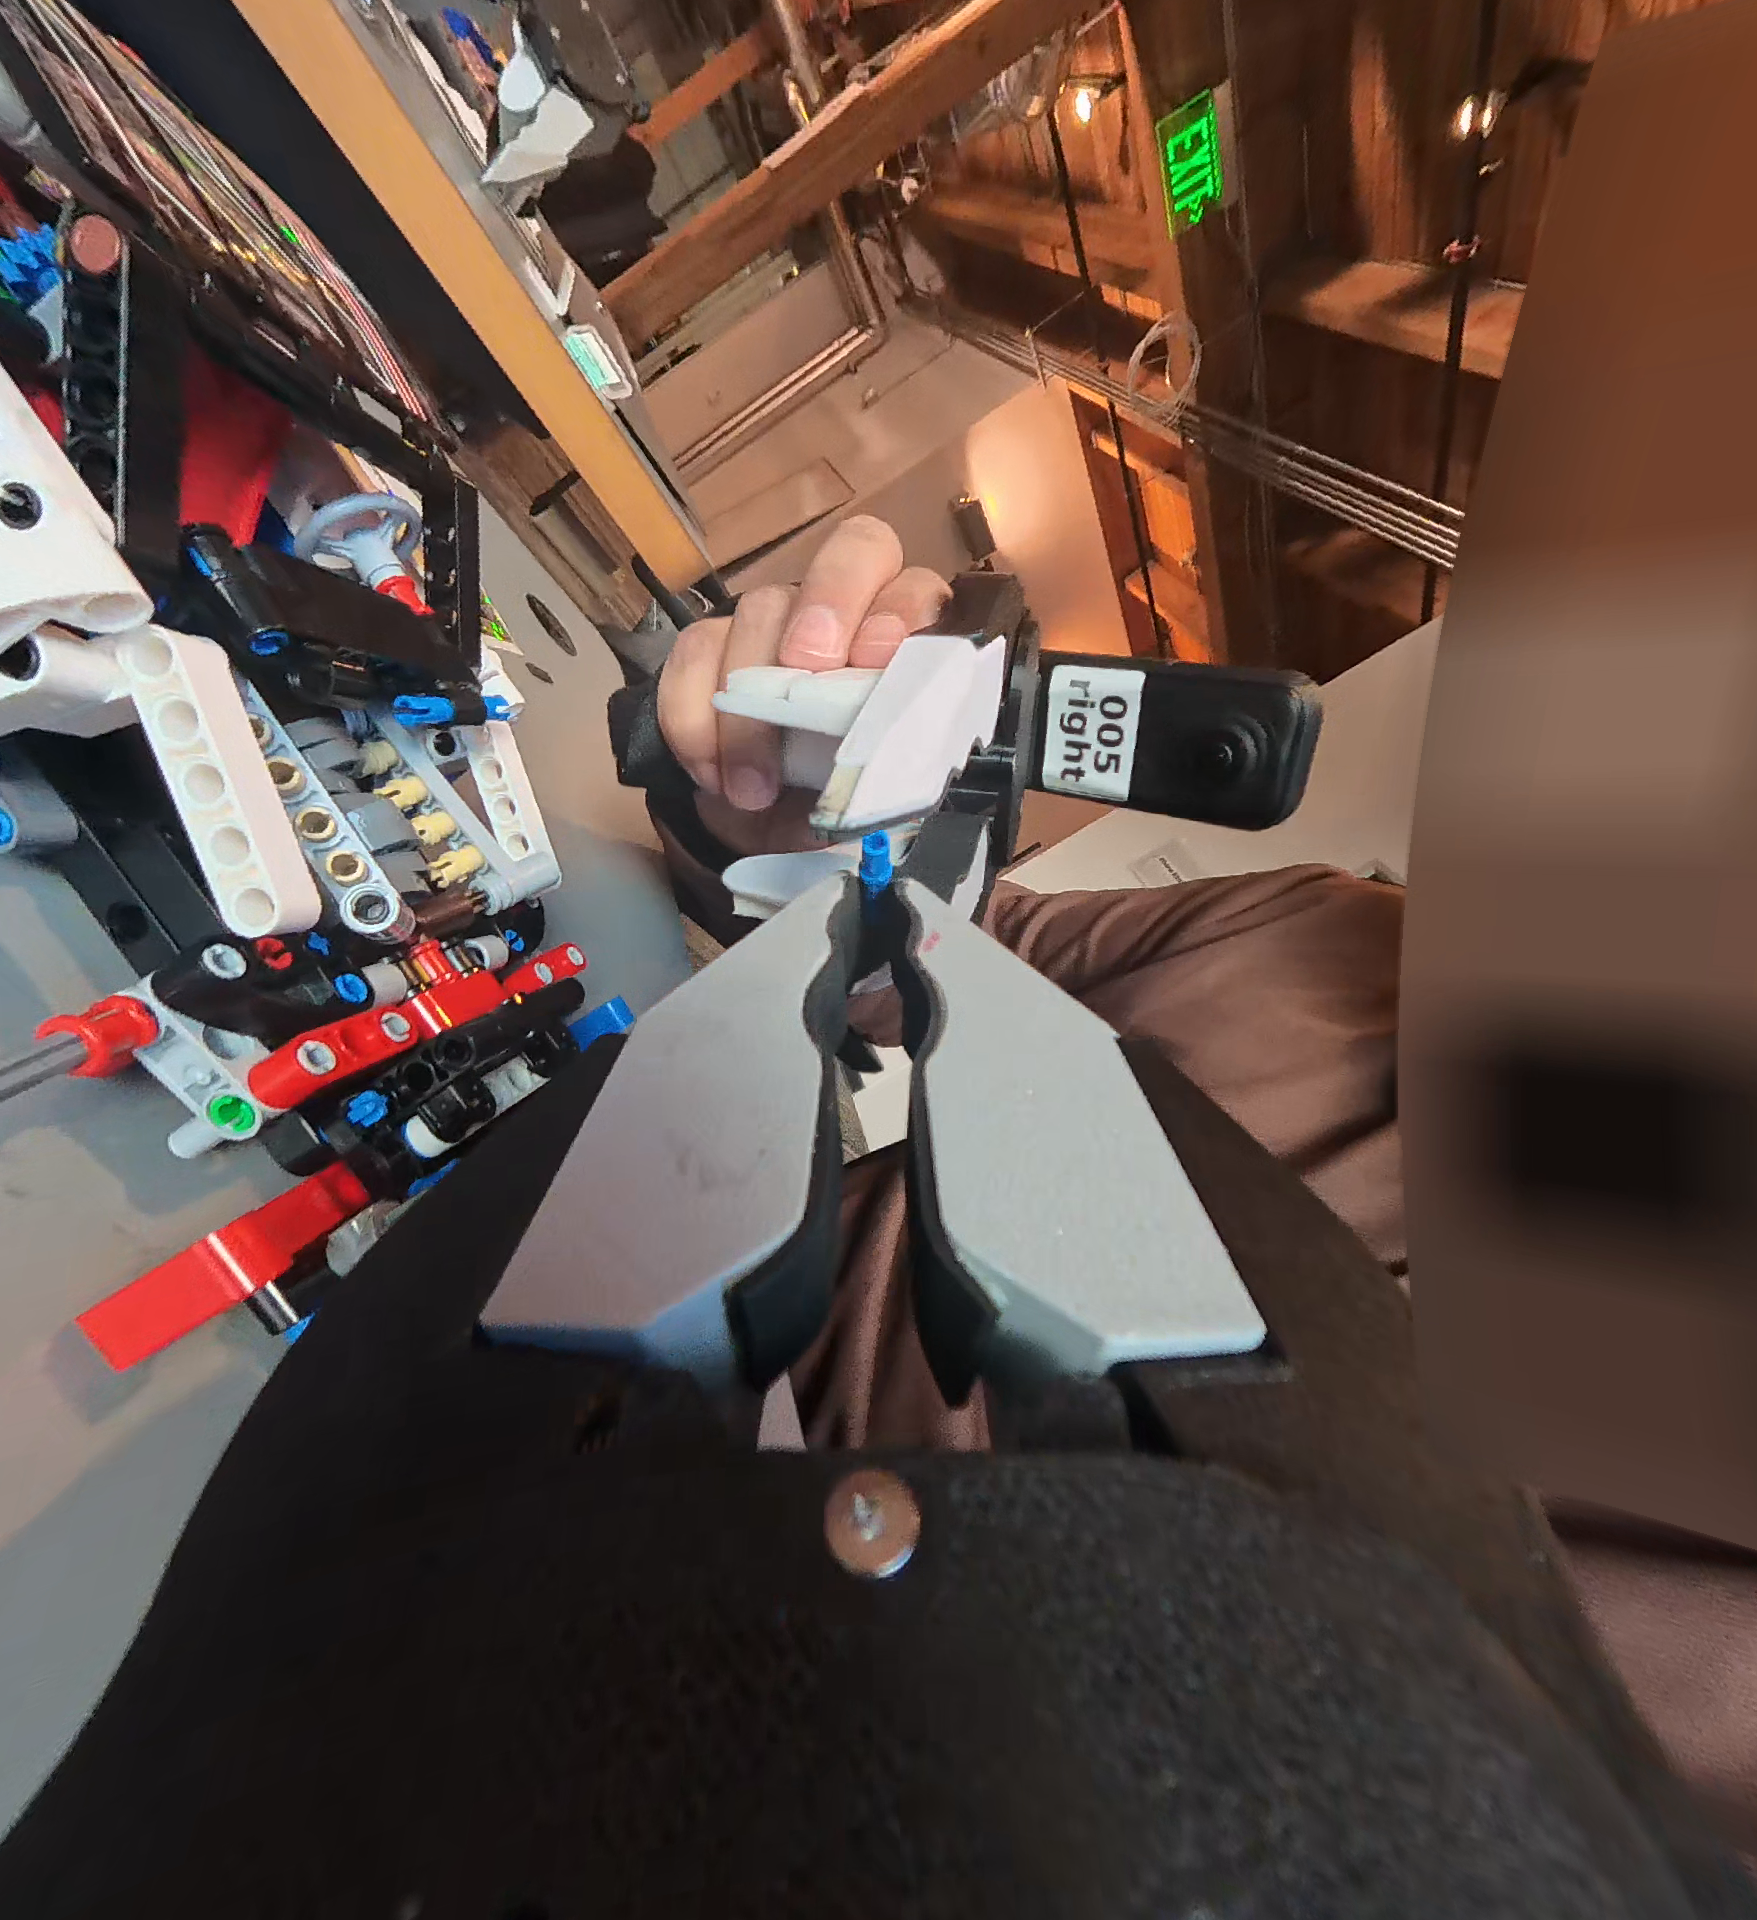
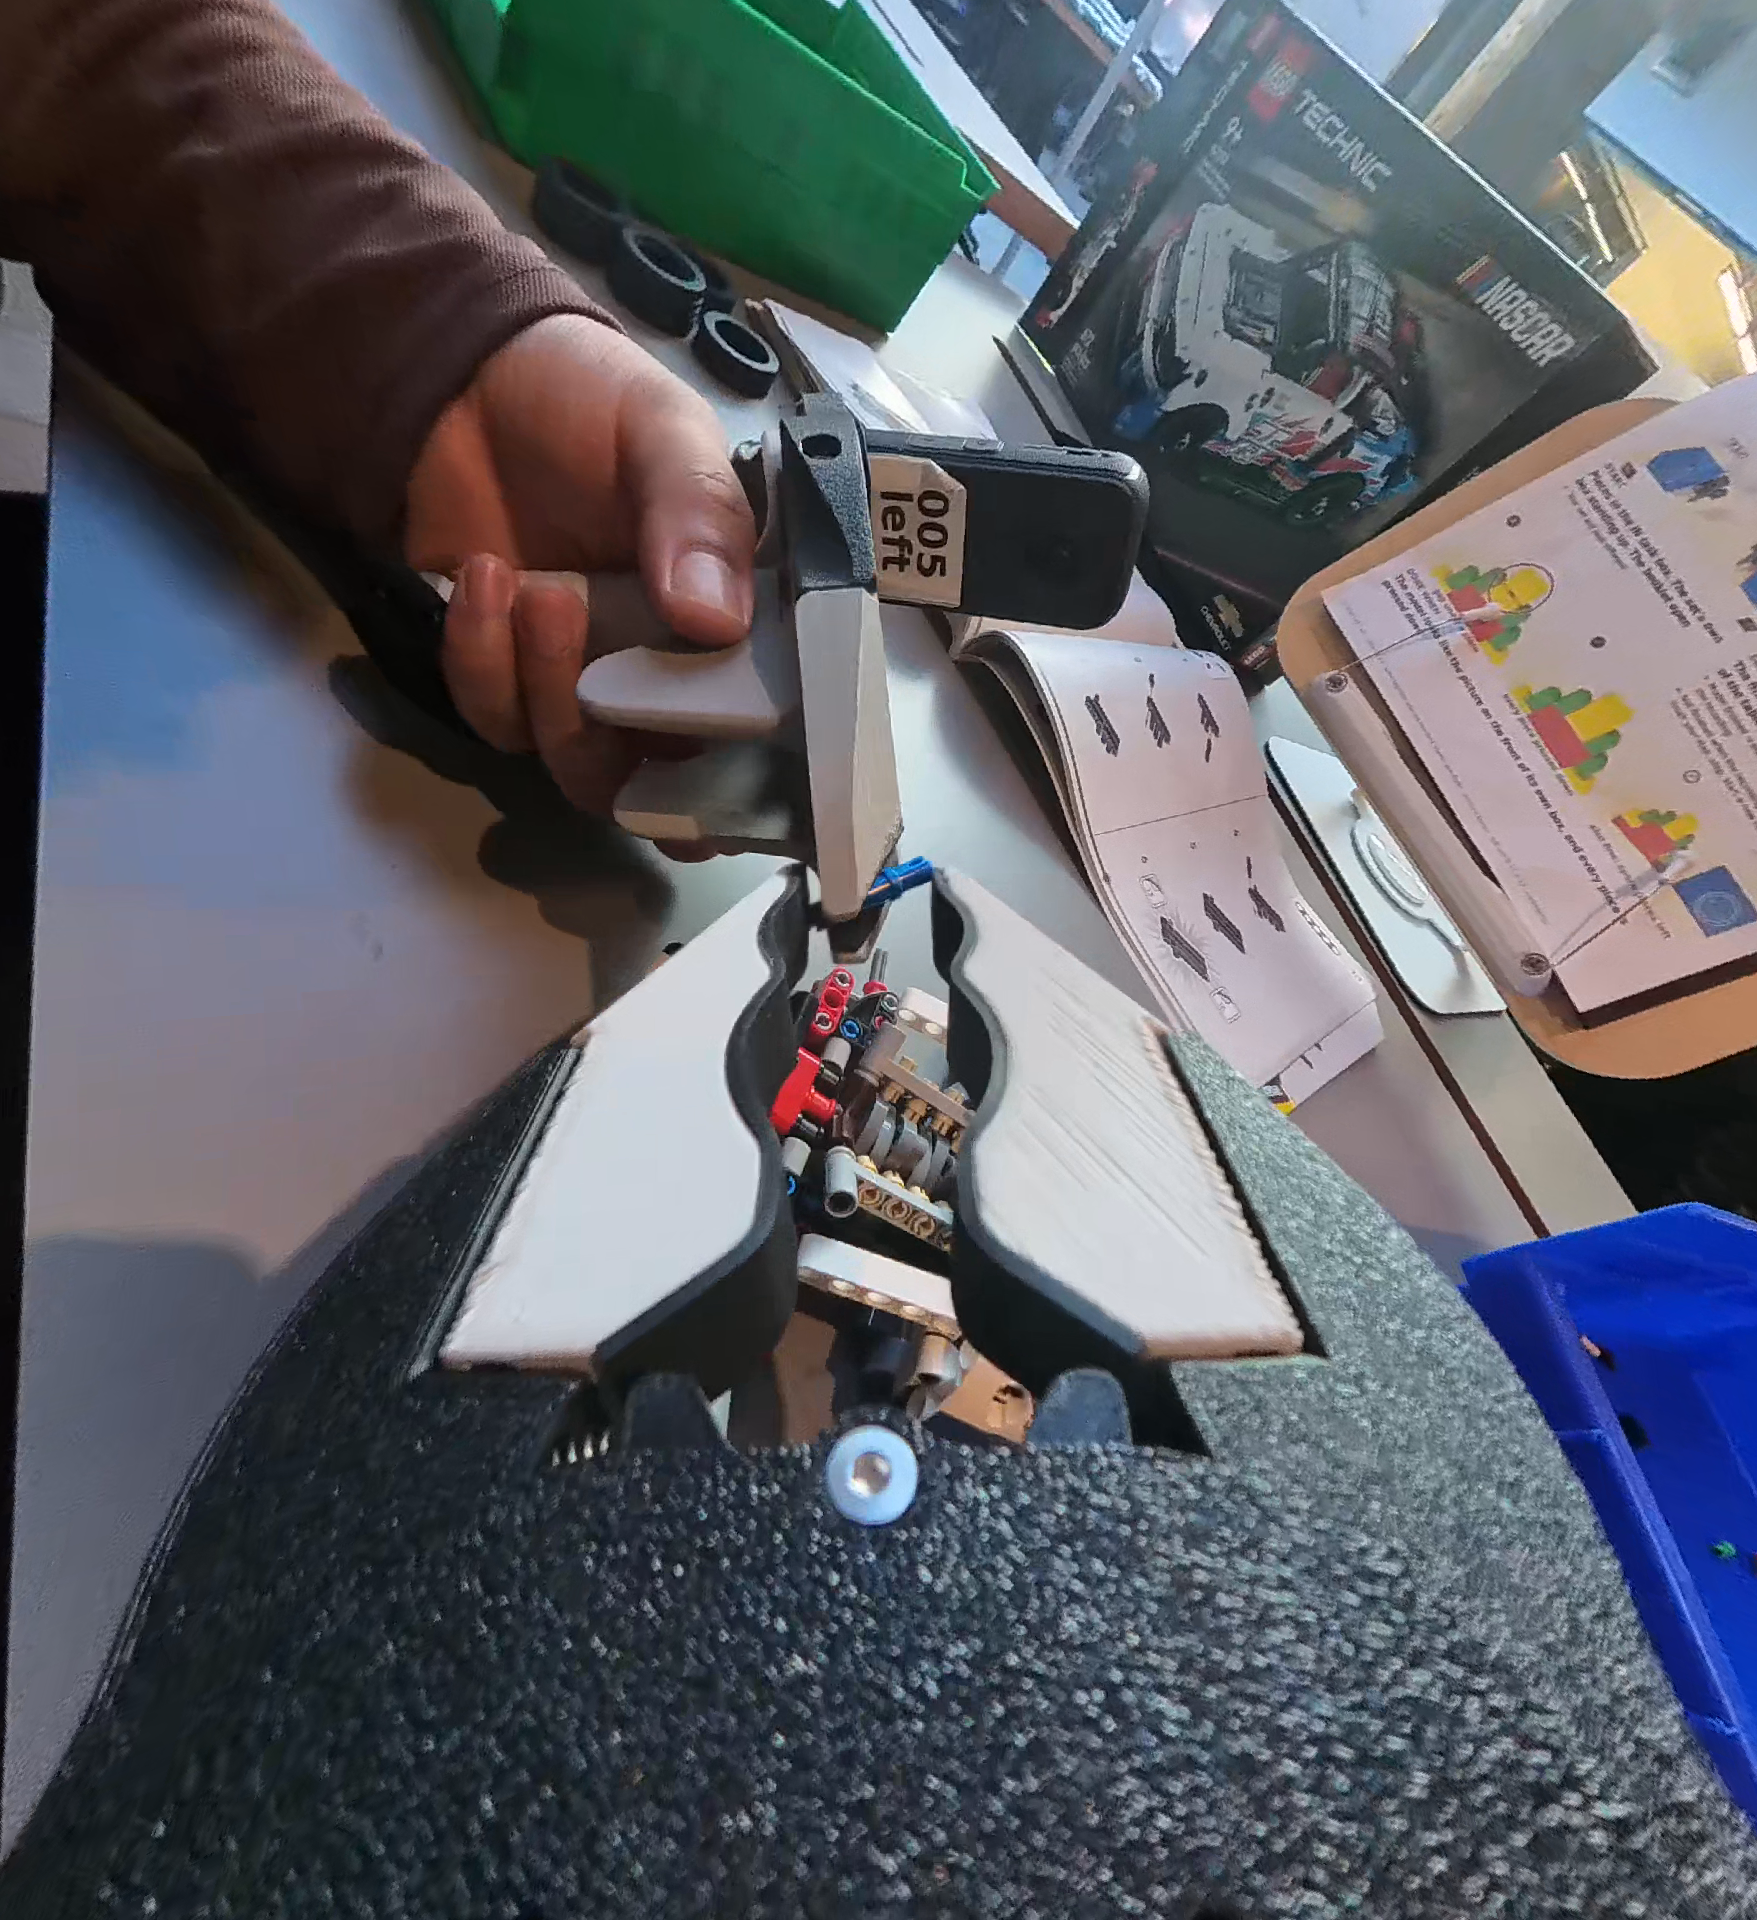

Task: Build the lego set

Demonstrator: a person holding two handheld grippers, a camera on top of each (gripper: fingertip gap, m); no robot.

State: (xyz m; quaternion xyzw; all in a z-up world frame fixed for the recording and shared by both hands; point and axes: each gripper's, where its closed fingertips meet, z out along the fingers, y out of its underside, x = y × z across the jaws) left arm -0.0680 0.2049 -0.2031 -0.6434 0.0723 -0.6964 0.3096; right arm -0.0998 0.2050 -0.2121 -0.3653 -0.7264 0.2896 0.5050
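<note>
Near the middle of the left wrist view, the left gripper, two grey wedge fingers lined with black rubber, pinches a small blue plastic Lego connector pin at its tips, the pin's upper end poking out above them. Just above it hangs the right gripper, whitish fingers held by a bare hand; from this angle its tips look close together, almost touching the pin. In the right wrist view the right gripper stands apart, jaws spread, with one of the left gripper's fingertips reaching into the gap and the blue pin showing between the tips. The half-built Lego Technic car of white, black, red and grey beams lies on the grey tabletop at the left of the left view, and appears through the right gripper's gap below centre. At the upper right of the right view stand the dark Lego set box, an open instruction booklet, loose black rubber tyres and a green fabric bin; a blue plastic bin sits lower right.
</note>
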